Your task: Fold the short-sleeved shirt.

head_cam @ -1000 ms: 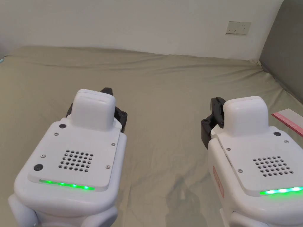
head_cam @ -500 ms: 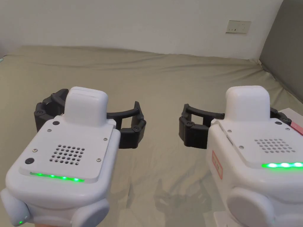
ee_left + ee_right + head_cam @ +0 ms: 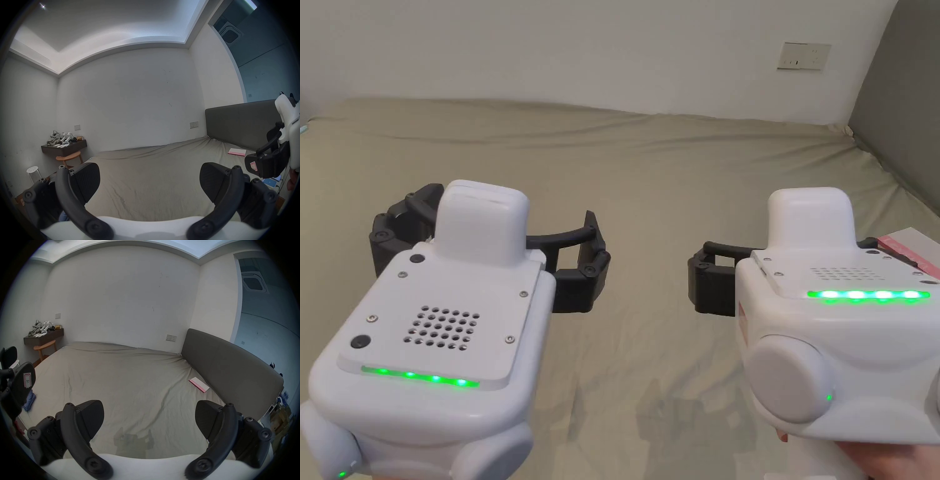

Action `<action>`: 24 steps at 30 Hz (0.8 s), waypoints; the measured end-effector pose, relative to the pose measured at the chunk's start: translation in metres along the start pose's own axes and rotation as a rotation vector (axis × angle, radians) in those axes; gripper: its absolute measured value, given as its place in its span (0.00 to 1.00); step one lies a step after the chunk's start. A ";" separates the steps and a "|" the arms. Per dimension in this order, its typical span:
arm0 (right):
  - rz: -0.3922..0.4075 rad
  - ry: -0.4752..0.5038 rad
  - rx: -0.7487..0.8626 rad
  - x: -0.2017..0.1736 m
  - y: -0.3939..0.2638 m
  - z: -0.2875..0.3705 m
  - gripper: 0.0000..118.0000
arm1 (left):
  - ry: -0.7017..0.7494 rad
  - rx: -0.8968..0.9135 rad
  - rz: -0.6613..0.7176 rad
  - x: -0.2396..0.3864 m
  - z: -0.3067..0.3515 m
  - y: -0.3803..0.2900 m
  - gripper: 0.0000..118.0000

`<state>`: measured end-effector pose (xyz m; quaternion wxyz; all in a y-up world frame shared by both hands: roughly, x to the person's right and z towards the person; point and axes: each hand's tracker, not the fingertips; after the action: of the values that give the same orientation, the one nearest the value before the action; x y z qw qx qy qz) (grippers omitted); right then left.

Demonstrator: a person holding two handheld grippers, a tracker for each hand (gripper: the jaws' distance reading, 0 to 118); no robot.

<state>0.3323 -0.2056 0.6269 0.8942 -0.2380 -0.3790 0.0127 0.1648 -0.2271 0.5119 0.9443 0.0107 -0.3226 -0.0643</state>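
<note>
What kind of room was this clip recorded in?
Most likely a bedroom: a wide bed under an olive sheet, a grey padded headboard along one side, and a wall shelf with a small wooden stool in the corner.

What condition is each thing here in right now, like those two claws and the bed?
Left claw: open, holding nothing.
Right claw: open, holding nothing.
Bed sheet: spread flat, lightly wrinkled.
Pink-edged card: lying flat on the sheet near the headboard.
</note>
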 end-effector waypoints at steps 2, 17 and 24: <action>-0.022 0.051 0.010 0.001 0.000 0.003 0.97 | 0.000 -0.002 -0.001 0.001 0.000 0.000 1.00; -0.080 0.155 0.305 0.022 -0.011 0.011 0.97 | 0.014 -0.001 -0.004 0.000 -0.002 -0.002 1.00; -0.070 0.243 0.392 0.022 -0.015 0.014 0.97 | 0.025 0.015 0.004 0.001 -0.001 0.001 1.00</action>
<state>0.3361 -0.2088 0.6565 0.9622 -0.0462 -0.2670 0.0265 0.1661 -0.2264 0.5114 0.9482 0.0178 -0.3114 -0.0597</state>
